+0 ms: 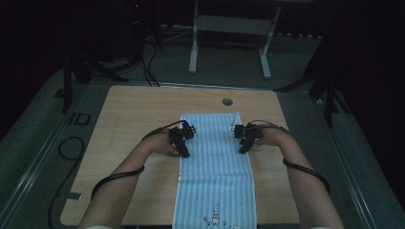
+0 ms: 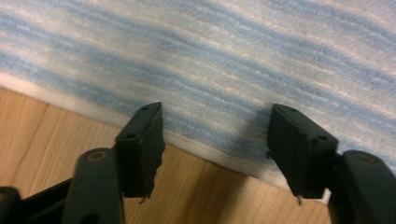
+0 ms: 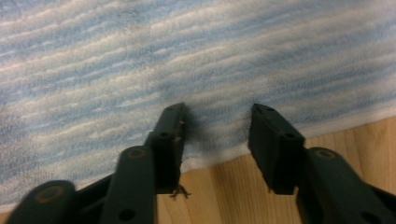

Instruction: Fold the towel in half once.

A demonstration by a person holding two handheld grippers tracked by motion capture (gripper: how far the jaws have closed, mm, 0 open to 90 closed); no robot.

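Blue-striped towel (image 1: 216,167), soft, light and limp, is lying along the table (image 1: 133,119) at frame centre, while the left gripper (image 1: 181,143) and right gripper (image 1: 246,140), jaws apart, are straddling its long side hems, the best places to pinch it.

Bare tabletop (image 1: 133,114) lies open on either side of the striped towel (image 1: 215,176) and beyond its far end. Nothing stands up there; only a small round hole (image 1: 227,101) near the far edge.
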